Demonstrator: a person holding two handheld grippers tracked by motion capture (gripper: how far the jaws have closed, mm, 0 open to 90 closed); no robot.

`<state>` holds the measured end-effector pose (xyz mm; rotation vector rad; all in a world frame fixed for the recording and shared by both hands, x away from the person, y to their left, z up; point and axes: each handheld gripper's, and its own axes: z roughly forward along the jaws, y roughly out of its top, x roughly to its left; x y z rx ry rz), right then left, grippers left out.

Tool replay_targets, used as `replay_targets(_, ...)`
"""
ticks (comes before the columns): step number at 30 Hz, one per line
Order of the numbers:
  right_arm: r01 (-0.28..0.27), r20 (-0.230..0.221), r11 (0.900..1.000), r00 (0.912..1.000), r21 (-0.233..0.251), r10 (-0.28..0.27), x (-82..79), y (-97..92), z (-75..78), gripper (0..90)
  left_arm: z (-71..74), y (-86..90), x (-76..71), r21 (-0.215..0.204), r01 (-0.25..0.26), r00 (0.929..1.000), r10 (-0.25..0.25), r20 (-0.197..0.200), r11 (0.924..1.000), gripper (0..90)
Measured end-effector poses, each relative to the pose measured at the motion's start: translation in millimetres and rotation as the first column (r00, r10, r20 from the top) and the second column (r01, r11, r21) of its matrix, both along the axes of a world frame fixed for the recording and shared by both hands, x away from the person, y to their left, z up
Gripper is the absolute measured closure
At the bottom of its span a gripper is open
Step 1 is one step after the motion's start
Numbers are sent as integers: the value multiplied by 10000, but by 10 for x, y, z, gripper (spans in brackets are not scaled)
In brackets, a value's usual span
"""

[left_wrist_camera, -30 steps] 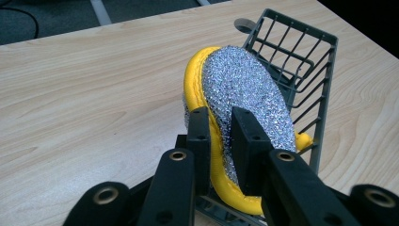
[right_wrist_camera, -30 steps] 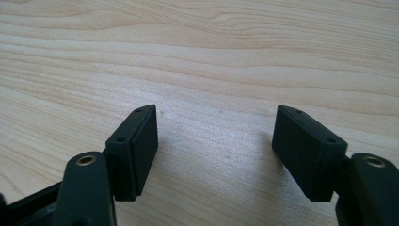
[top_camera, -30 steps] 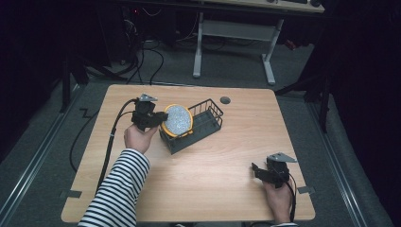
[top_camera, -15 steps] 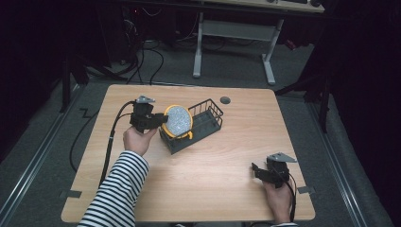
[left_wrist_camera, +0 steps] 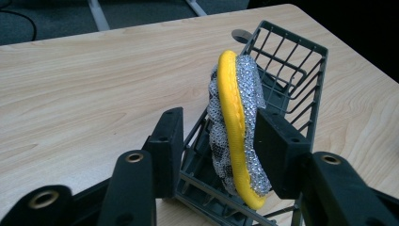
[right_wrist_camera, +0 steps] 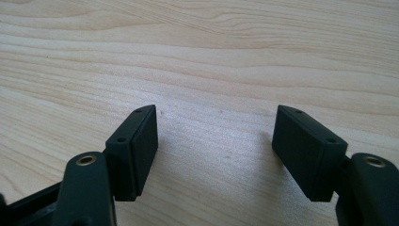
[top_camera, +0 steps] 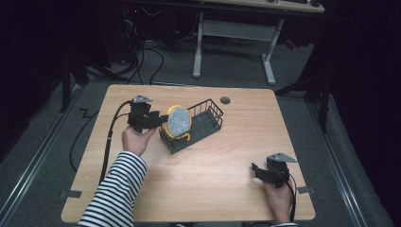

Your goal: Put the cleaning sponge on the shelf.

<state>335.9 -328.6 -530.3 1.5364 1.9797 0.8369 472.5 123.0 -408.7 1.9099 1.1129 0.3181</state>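
The left gripper (left_wrist_camera: 219,136), jaws spread, is bracketing a yellow-rimmed sparkly pad (left_wrist_camera: 237,127) standing in the wire basket (left_wrist_camera: 291,75); the right gripper (right_wrist_camera: 214,150) is resting wide-jawed over bare tabletop (right_wrist_camera: 211,56)

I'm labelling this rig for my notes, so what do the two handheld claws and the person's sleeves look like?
Both the left claw and right claw are black, each with two flat rectangular pads on arms with brass-coloured rivets, a grey three-cornered plate on top and a trailing black cable. The left arm wears a black-and-white striped sleeve.
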Motion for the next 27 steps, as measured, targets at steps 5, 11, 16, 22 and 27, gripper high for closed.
replay_targets(5,1,0,10000,10000,3,-1,0,0,0,318,37,42,-29,-12,-251,9996,252,138,9997,470)
replay_targets(11,1,-1,10000,10000,1,-1,0,0,0,317,68,170,-109,-257,-456,9985,464,290,9986,437)
replay_targets(16,-1,0,10000,10000,0,1,0,0,0,317,53,311,-202,-539,-691,9972,705,240,9961,431)
replay_targets(22,-4,1,10000,10000,-6,4,0,0,0,317,17,442,-312,-390,-853,9959,864,270,9956,427)
replay_targets(27,-6,1,10000,10000,-10,6,-1,1,0,317,-17,587,-400,-554,-1064,9938,1079,249,9928,423)
